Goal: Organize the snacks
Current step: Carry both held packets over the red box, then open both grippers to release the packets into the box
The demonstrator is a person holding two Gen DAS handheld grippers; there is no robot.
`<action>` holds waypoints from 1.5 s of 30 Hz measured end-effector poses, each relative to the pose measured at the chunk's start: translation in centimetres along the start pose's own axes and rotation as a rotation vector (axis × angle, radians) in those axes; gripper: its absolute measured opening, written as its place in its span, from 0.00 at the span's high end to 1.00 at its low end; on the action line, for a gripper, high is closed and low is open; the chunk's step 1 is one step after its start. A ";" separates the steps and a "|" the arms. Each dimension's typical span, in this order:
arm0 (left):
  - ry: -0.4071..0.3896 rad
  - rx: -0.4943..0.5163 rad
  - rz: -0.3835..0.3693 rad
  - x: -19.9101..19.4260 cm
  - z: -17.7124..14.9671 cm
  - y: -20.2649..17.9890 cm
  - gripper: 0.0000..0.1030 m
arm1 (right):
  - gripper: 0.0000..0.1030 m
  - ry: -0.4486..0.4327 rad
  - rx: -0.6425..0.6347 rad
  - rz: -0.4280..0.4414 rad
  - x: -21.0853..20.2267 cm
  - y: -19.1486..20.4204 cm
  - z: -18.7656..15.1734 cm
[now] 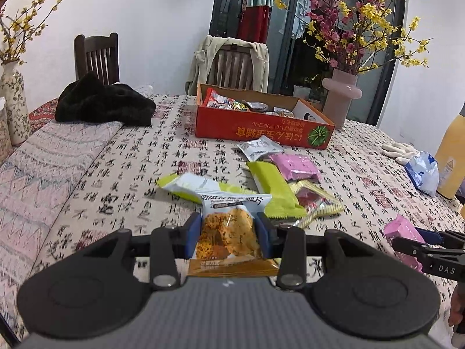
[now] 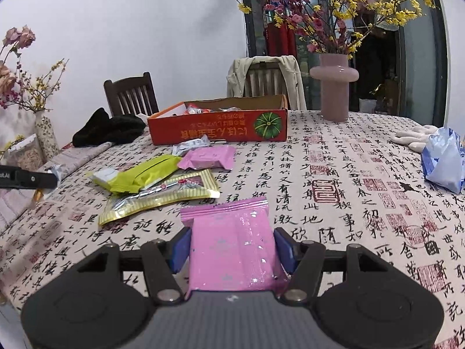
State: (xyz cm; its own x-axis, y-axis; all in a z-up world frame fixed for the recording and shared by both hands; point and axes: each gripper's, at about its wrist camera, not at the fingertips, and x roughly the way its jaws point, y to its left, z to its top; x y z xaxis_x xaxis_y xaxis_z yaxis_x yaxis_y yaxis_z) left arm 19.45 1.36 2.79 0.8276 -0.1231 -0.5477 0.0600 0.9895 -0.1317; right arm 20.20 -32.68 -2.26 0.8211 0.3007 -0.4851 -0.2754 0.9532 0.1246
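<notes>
The left gripper clamps an orange snack packet and the right gripper a pink packet (both above the bench).

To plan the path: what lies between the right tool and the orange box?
In the right wrist view, a yellow-bordered packet, green packet and pink packet lie left of bare tablecloth.

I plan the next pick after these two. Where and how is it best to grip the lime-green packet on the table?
Probably grip the lime-green packet across its narrow width near the middle, coming from above. It lies flat and long, partly over the yellow-edged packet, so a side approach would likely push its neighbours.
</notes>
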 end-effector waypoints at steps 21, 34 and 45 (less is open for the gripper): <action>-0.234 0.104 -0.037 11.0 17.2 -1.6 0.60 | 0.41 -0.176 -0.120 0.004 9.9 -3.6 18.0; -0.099 0.120 -0.008 25.6 20.6 -0.1 0.60 | 0.41 -0.151 -0.018 0.024 24.8 -6.3 23.9; 0.060 0.173 -0.018 32.0 17.5 -0.1 0.48 | 0.42 -0.044 -0.119 -0.050 31.8 -5.4 21.4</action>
State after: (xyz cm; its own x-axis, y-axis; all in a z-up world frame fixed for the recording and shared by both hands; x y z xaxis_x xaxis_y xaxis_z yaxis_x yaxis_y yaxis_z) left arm 55.64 -1.31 -0.28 0.7911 -0.1405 -0.5954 0.1739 0.9848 -0.0012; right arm 58.54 -27.63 0.18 0.8557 0.2564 -0.4495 -0.2888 0.9574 -0.0036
